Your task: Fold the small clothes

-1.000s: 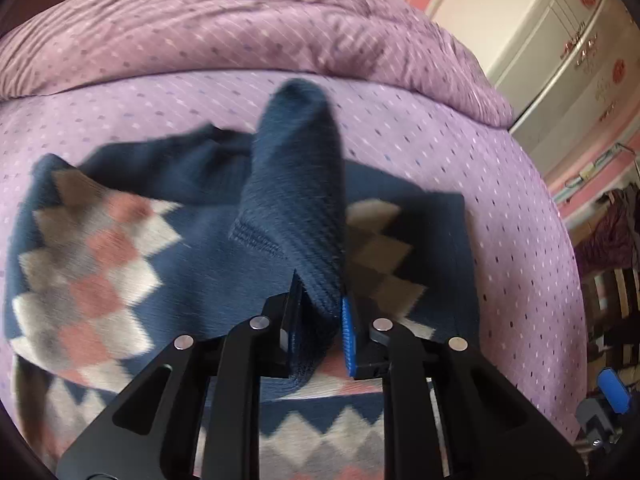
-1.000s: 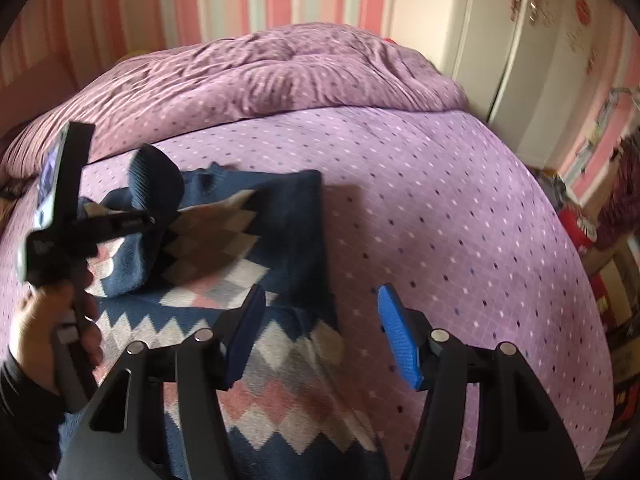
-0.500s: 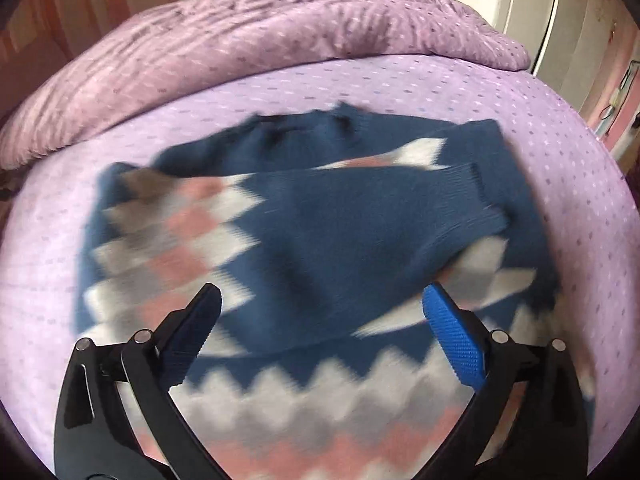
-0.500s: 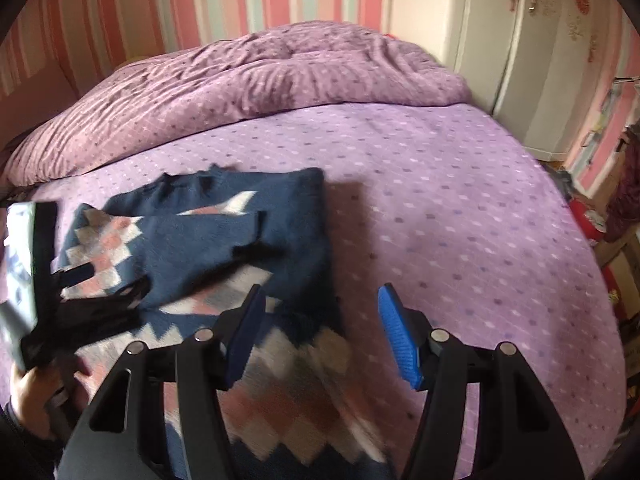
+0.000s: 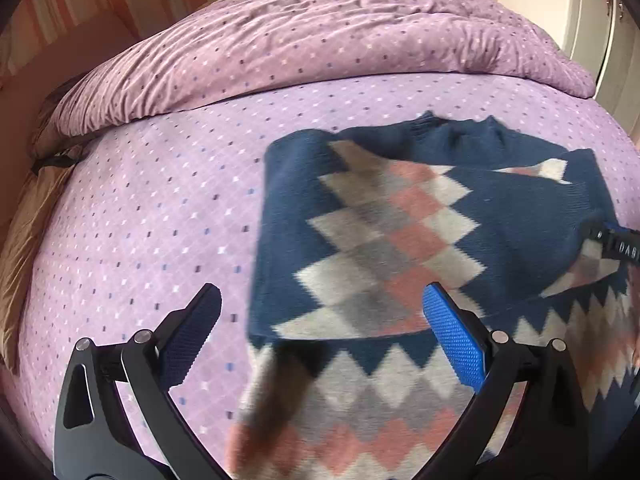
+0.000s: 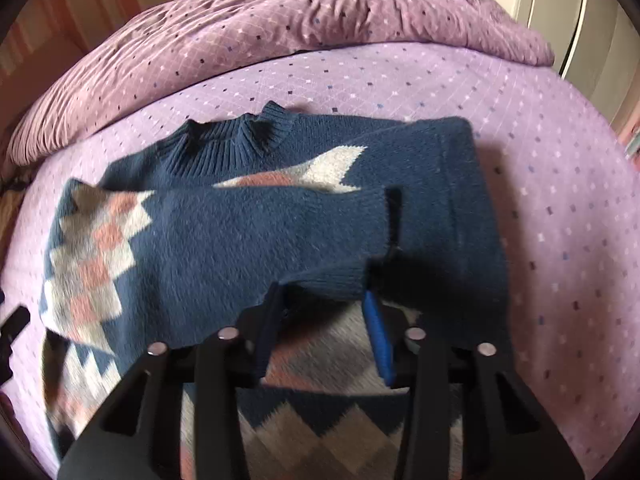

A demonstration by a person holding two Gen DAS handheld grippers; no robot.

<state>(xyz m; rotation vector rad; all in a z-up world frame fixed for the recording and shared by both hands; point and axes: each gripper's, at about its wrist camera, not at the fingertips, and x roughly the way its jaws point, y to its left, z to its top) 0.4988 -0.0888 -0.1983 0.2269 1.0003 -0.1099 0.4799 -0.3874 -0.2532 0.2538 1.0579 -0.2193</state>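
Navy argyle sweater (image 6: pixel 224 240) flat on the purple bed (image 6: pixel 540 168), collar (image 6: pixel 240 136) at the far end, hem near, long axis near-far. One sleeve (image 6: pixel 260 232) lies crosswise over the chest. Right gripper (image 6: pixel 324 320) part-open at the sleeve cuff (image 6: pixel 340 276); grip unclear. Left gripper (image 5: pixel 320 336) wide open, empty, at the sweater's left edge. Tip: square the sleeve before the next fold.

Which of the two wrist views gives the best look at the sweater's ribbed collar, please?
The right wrist view: the ribbed collar sits sharp and near the middle, its ribbing plain to see. In the left wrist view the collar is smaller, farther off and slightly blurred, so the ribbing is hard to make out.
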